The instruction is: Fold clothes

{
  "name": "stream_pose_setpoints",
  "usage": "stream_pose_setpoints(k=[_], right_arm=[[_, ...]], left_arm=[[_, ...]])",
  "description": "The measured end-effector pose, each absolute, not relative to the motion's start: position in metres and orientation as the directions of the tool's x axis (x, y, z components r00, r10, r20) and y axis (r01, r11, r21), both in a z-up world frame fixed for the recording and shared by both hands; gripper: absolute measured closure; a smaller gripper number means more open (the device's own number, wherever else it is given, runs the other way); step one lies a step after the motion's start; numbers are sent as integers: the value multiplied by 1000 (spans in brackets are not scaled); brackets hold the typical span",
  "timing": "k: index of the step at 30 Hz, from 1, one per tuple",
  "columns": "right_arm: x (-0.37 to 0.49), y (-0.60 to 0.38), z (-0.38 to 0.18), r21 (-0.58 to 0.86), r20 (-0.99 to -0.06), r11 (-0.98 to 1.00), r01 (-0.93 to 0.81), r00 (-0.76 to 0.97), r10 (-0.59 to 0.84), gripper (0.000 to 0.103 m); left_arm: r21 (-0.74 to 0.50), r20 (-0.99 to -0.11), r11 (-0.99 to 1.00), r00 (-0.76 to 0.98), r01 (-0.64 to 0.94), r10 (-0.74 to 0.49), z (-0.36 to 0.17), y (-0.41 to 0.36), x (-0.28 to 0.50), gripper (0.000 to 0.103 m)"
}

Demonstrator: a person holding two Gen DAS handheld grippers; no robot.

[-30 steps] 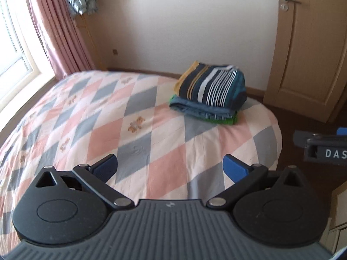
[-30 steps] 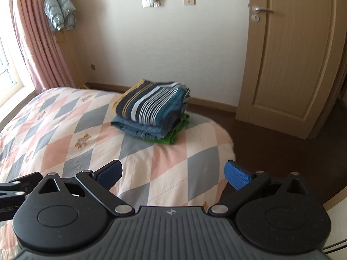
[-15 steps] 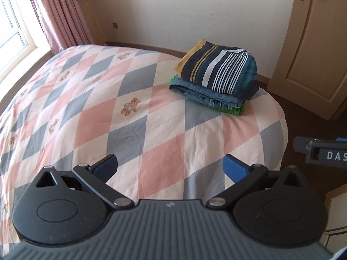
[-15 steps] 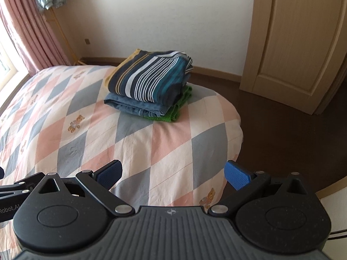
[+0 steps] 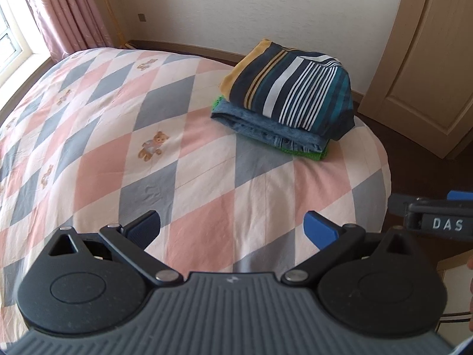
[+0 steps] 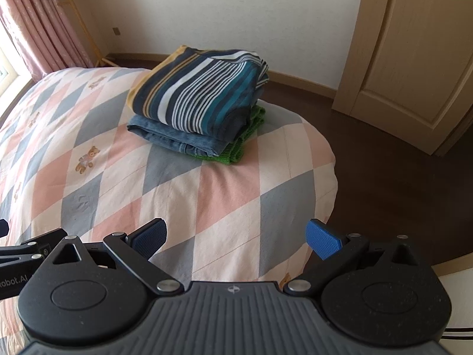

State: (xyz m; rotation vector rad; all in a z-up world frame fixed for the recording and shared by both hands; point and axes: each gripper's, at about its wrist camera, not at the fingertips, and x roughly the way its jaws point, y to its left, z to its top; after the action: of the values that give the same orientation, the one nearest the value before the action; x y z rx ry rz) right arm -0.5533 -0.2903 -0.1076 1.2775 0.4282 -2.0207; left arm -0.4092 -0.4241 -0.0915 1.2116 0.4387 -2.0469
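Observation:
A stack of three folded garments rests near the far right corner of the bed: a striped navy, teal and white top [image 5: 295, 88] [image 6: 201, 94], blue jeans [image 5: 266, 128] [image 6: 180, 139] under it, and a green knit [image 5: 317, 155] [image 6: 236, 151] at the bottom. My left gripper [image 5: 233, 227] hovers open over the near part of the bed, nothing between its blue pads. My right gripper [image 6: 236, 236] is open too, above the bed's near right edge. Each gripper's body shows at the side of the other's view.
The bed [image 5: 118, 136] has a pink, grey and white diamond quilt with small bears. Dark wooden floor [image 6: 384, 159] lies to the right, with a closed wooden door [image 6: 414, 44] beyond. Pink curtains [image 5: 65, 11] and a window stand at the far left.
Both grippers have tilted downward and moved closer to the bed, so the folded stack looks larger and the upper wall has left the frame. Both stayed open.

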Motion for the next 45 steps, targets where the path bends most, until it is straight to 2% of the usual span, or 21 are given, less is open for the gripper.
stream_pose_setpoints(k=[18, 45], right_arm=[[-597, -338, -138, 69, -920, -686, 724, -220, -325, 0], [-634, -376, -162, 73, -940, -663, 745, -170, -294, 0]], left_arm=[[67, -897, -678, -254, 732, -362, -120, -473, -454, 1], [48, -913, -664, -238, 746, -333, -137, -506, -490, 1]])
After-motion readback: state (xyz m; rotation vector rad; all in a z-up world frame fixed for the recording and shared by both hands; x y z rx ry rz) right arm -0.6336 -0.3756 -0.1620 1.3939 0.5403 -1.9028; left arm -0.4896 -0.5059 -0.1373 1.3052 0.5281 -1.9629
